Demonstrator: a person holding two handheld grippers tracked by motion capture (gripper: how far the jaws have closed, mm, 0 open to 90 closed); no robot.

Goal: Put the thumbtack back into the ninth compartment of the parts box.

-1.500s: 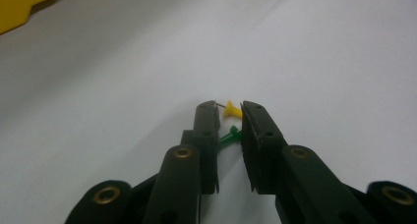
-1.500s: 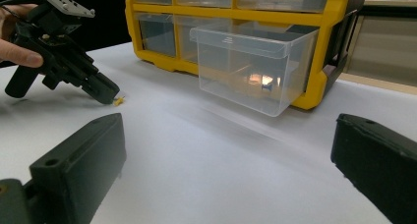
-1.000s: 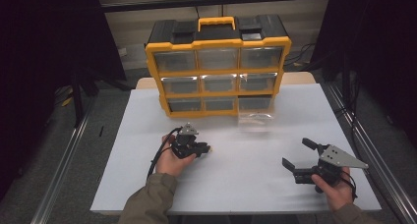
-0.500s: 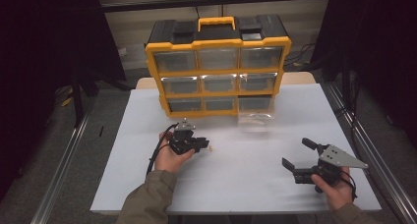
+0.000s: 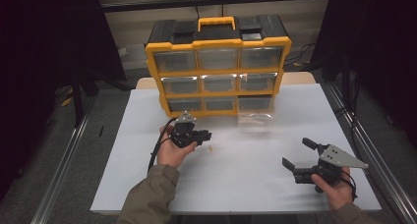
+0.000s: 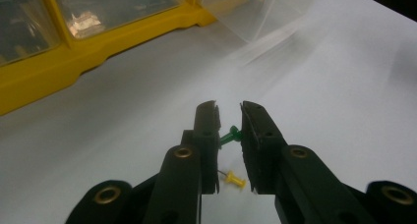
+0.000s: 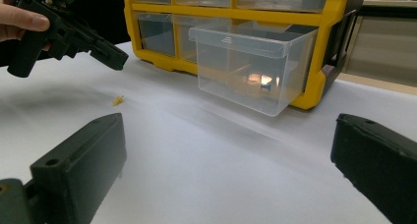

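My left gripper (image 5: 208,134) hovers over the middle of the white table (image 5: 147,184), jaws nearly together. In the left gripper view a green pushpin (image 6: 230,134) is pinched between the pads of my left gripper (image 6: 228,108), its head toward the right jaw. A yellow pushpin (image 6: 235,181) lies on the table beneath it, also visible as the yellow pushpin (image 7: 118,100) (image 5: 210,148). My right gripper (image 5: 295,152) rests at the front right, jaws spread wide and empty; in its own view my right gripper (image 7: 228,130) faces a clear drawer (image 7: 251,71).
A yellow and black drawer organizer (image 5: 219,67) stands at the back of the table. Its bottom right clear drawer (image 5: 253,117) is pulled out onto the table and holds a small blue pin (image 7: 265,86). Metal rails run along both sides of the table.
My left gripper has edged slightly away from the person, toward the organizer. The right gripper has stayed where it was.
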